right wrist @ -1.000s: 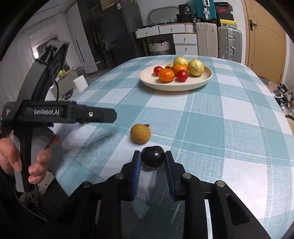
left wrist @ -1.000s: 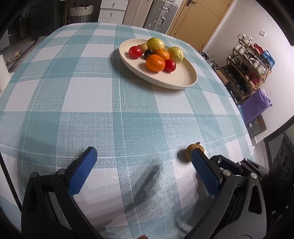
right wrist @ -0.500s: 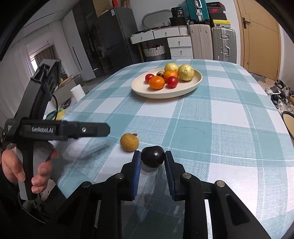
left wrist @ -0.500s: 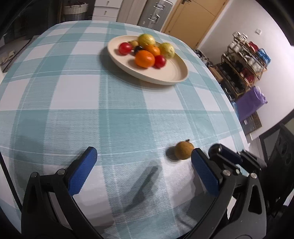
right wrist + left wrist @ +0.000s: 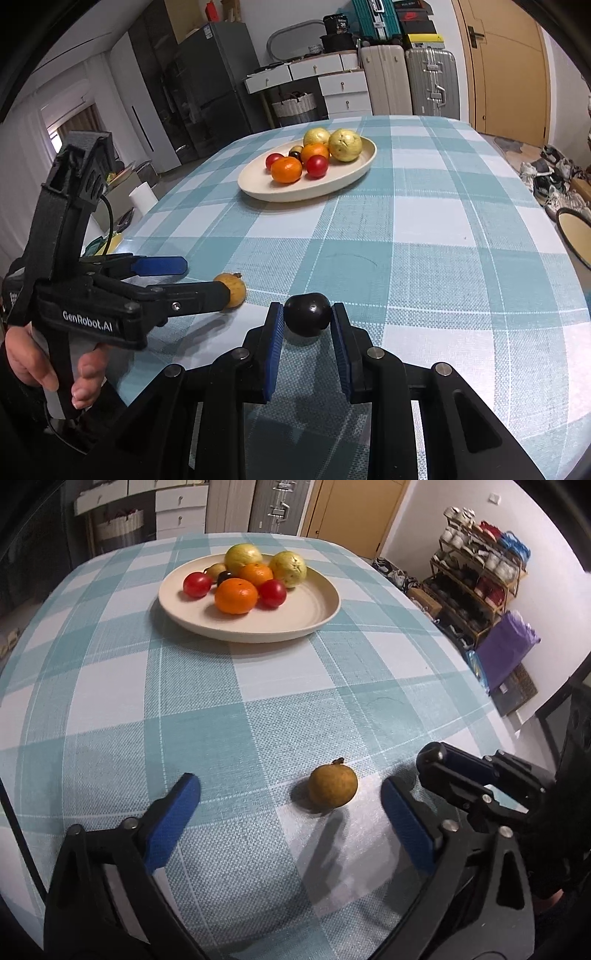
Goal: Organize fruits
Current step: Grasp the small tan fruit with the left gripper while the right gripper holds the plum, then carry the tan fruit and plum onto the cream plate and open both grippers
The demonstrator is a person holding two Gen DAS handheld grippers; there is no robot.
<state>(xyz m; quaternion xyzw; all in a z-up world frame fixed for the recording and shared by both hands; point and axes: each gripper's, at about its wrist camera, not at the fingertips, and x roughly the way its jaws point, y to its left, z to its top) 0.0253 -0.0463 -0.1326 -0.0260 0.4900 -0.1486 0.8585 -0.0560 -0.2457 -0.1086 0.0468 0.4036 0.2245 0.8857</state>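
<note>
A small brown fruit (image 5: 333, 785) lies on the checked tablecloth between the wide-open fingers of my left gripper (image 5: 290, 810); it also shows in the right wrist view (image 5: 233, 289), partly behind the left gripper (image 5: 201, 280). My right gripper (image 5: 307, 326) is shut on a dark plum (image 5: 307, 319), held just above the cloth. A cream plate (image 5: 314, 609) farther back holds oranges, red fruits, yellow-green fruits and a dark one; it also shows in the right wrist view (image 5: 354, 170).
The right gripper's body (image 5: 480, 782) sits just right of the left gripper's right finger. The table's right edge (image 5: 498, 716) drops to a shoe rack (image 5: 476, 590) and a purple bag. Suitcases and drawers stand behind the table.
My left gripper has swung right and forward, so the brown fruit now lies between its open fingers. My right gripper has kept its hold on the plum and risen slightly.
</note>
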